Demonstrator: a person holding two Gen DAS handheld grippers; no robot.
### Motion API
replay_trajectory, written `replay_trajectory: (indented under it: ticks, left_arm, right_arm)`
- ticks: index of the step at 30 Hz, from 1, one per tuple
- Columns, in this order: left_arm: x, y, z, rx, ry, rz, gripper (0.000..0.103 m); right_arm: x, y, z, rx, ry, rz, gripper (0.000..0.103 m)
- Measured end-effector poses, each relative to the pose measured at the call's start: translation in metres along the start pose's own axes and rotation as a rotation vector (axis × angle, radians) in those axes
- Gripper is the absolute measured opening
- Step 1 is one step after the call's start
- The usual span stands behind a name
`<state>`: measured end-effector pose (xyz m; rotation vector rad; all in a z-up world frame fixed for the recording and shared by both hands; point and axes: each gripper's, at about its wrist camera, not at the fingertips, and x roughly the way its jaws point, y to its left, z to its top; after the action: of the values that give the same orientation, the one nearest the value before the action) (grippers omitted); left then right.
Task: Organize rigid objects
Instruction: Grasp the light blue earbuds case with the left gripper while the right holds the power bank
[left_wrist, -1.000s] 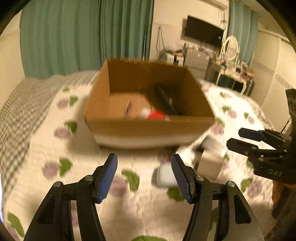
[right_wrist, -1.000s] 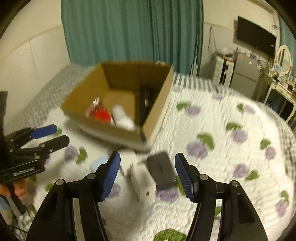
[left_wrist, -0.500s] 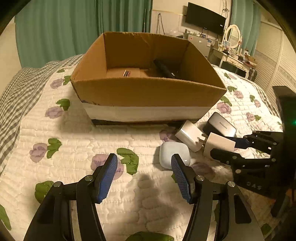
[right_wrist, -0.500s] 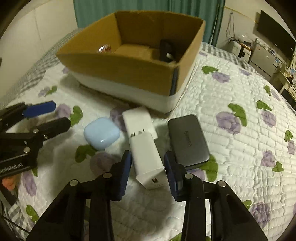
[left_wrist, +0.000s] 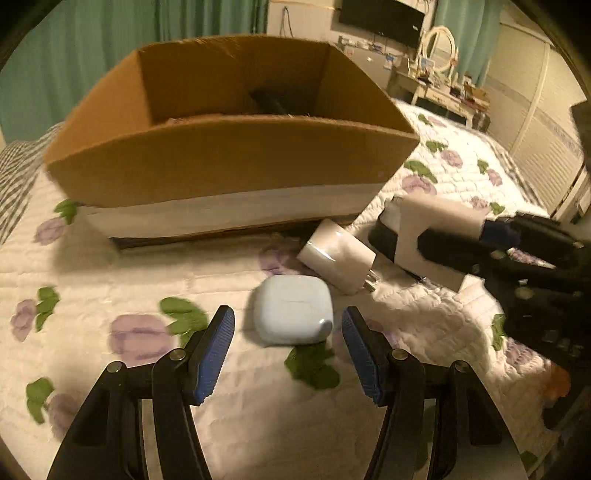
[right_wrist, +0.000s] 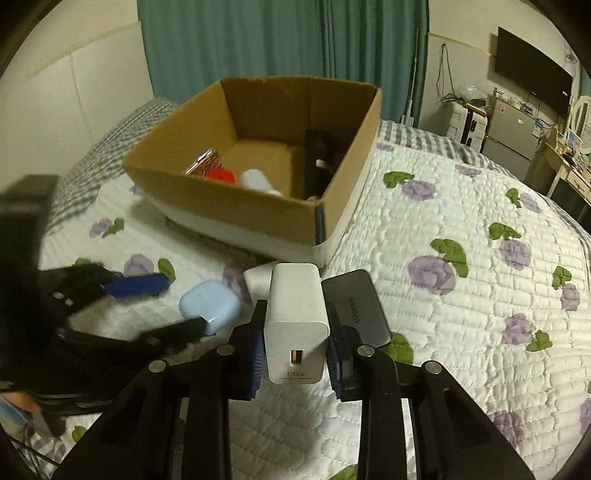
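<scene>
While right tongs (right_wrist: 296, 356) clamp a smooth white charger block (right_wrist: 296, 325), left tongs (left_wrist: 288, 350) gape around rounded pale-blue case (left_wrist: 293, 314).

Dim warm indoor light, motion blur, fisheye-warped dark edges.

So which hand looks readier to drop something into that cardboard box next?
The right. Its tool is already shut on the white charger, with the cardboard box straight ahead. The left tool is open and holding nothing, with the blue earbud case lying between its fingers on the quilt.
</scene>
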<state>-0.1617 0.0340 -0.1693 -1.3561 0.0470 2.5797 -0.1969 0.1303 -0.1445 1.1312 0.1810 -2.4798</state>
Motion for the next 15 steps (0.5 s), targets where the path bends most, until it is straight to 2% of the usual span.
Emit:
replay_trajectory:
  ticks: [6,8,9,15]
  left_arm:
    - [0.025,-0.006,0.005,0.009,0.041,-0.006,0.063]
    - [0.028,-0.007,0.003,0.014,0.039,0.003,0.06]
    - [0.027,-0.007,0.002,0.016,0.033,0.013,0.05]
    - [0.002,-0.008,-0.001,0.014,-0.023,0.027,0.05]
  right_arm:
    - [0.002,-0.005,0.002,0.02,-0.005,0.007,0.027]
    - [0.003,-0.005,0.002,0.022,-0.002,0.003,0.027]
    - [0.003,-0.005,0.002,0.02,0.0,0.001,0.027]
    - [-0.007,-0.002,0.003,0.009,-0.017,-0.021,0.027]
